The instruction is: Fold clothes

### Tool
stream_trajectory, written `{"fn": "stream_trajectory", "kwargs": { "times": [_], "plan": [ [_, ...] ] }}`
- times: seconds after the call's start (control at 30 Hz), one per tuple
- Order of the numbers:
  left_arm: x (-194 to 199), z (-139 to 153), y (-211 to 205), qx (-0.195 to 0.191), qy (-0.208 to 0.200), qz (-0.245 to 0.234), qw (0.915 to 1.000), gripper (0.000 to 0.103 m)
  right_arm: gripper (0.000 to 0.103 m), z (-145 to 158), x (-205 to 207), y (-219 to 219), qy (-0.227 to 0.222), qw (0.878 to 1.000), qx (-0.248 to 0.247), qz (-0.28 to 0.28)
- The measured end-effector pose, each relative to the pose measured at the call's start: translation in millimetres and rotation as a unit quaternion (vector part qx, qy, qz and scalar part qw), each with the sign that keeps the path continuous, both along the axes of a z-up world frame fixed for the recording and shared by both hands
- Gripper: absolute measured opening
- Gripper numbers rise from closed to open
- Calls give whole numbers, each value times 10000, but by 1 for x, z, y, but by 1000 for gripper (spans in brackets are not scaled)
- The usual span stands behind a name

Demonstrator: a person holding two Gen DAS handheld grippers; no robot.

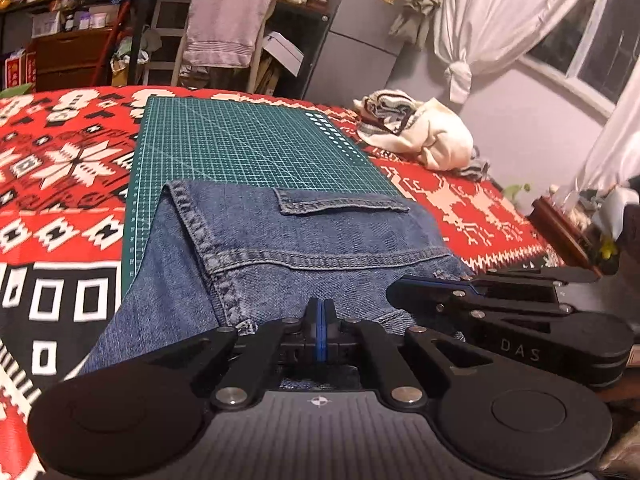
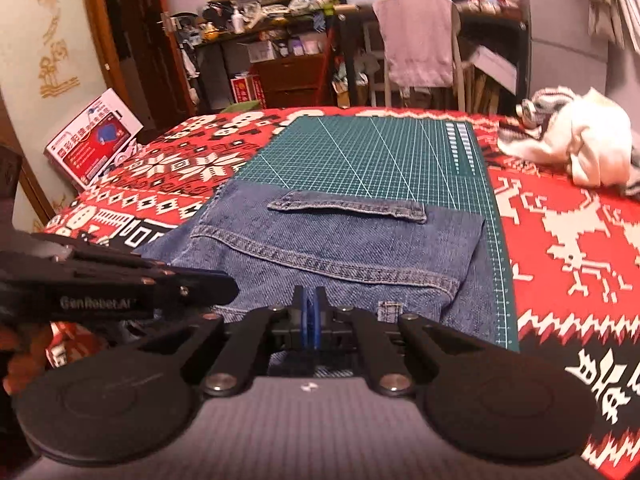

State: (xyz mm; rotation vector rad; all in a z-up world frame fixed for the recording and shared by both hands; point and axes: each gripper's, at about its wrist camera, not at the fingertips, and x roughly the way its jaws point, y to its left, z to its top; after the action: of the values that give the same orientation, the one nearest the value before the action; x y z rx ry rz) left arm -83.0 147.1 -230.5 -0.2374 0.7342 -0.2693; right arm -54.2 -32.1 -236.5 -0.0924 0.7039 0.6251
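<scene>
Blue denim jeans (image 1: 280, 248) lie folded on the near end of a green cutting mat (image 1: 248, 140), a hemmed edge lying across the top. My left gripper (image 1: 319, 312) is shut on the near edge of the jeans. The right gripper (image 1: 436, 282) shows at the right of the left wrist view, lying sideways on the denim beside mine. In the right wrist view the jeans (image 2: 340, 240) cover the mat (image 2: 380, 152) near end, and my right gripper (image 2: 308, 300) is shut on their near edge. The left gripper (image 2: 224, 282) enters there from the left.
A red, white and black patterned blanket (image 1: 68, 168) covers the surface under the mat. A crumpled cream and striped garment pile (image 1: 416, 132) lies at the far right. Beyond stand a chair draped with a pink towel (image 1: 224, 20), cluttered shelves, a curtain and a window.
</scene>
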Motion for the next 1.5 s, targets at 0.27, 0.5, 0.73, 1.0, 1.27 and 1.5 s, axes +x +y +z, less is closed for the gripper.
{"fn": "stream_trajectory", "kwargs": {
  "times": [0.27, 0.5, 0.73, 1.0, 1.27, 1.5],
  "plan": [
    [-5, 0, 3, 11, 39, -13, 10000, 3, 0, 1, -5, -12, 51, 9999, 19, -99],
    [-15, 6, 5, -45, 168, 159, 9997, 2, 3, 20, -9, -32, 213, 9984, 373, -367],
    [-9, 24, 13, -243, -162, 224, 9993, 2, 3, 25, 15, -59, 285, 9940, 482, -942],
    [-7, 5, 25, -233, 177, 260, 9992, 3, 0, -4, 20, -67, 581, 9925, 390, -1003],
    [-25, 17, 18, -316, 29, 216, 9993, 2, 2, 31, -11, -57, 105, 9969, 405, -662],
    [-22, 8, -13, -198, 94, -163, 9996, 2, 3, 16, -20, -5, 183, 9998, 88, -15]
  ]
}}
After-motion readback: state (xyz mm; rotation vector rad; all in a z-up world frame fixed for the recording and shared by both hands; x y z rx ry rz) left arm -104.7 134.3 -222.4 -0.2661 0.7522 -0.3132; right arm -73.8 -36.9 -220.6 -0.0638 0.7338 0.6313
